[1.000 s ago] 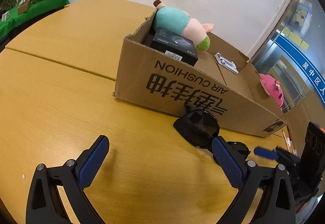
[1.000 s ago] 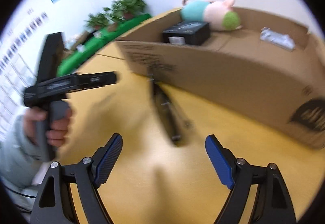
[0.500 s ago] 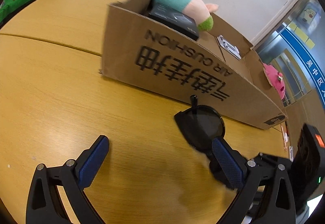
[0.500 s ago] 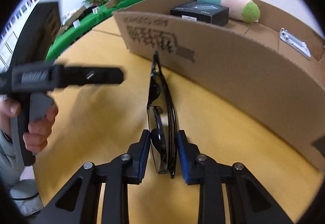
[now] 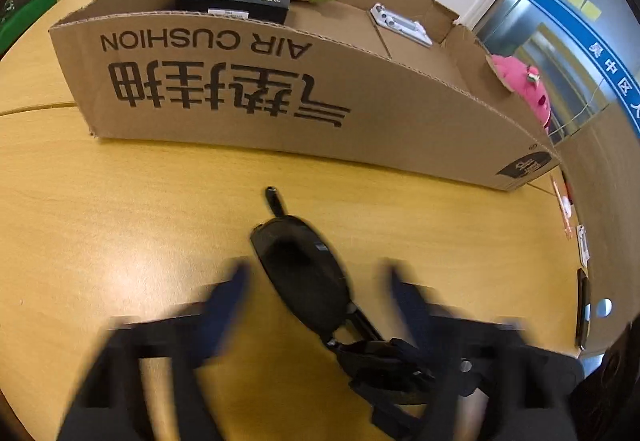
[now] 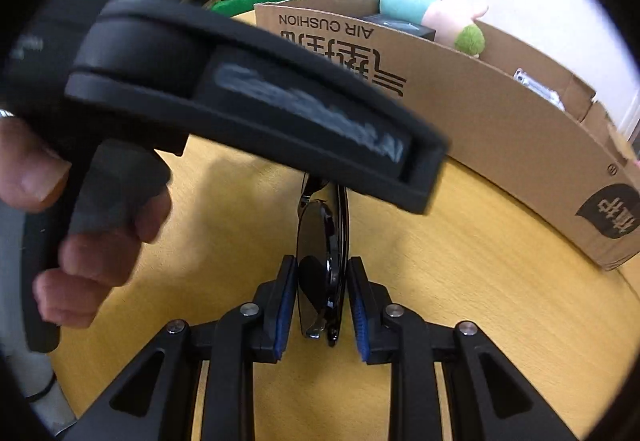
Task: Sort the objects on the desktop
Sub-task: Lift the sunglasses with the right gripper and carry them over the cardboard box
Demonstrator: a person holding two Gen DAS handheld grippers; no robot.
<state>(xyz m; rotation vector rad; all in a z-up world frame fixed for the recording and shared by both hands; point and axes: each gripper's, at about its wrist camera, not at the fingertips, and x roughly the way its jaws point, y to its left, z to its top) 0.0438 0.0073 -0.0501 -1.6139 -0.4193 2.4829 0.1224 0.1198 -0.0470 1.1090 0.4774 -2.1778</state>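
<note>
Pinching the folded sunglasses (image 6: pixel 320 273) edge-on in the right tongs (image 6: pixel 320 305), jaws just having been closing and now clenched on one lens, likely keeping the pair steady on the table (image 5: pixel 120 221) near the front wall of the cardboard box (image 5: pixel 280 89). Bringing the left tongs (image 5: pixel 316 275) down around the other lens, jaws just having been closing but blurred and standing clear on either side, the lens between them not yet gripped. Probably readying a second hold for carrying the pair level over the box wall.
</note>
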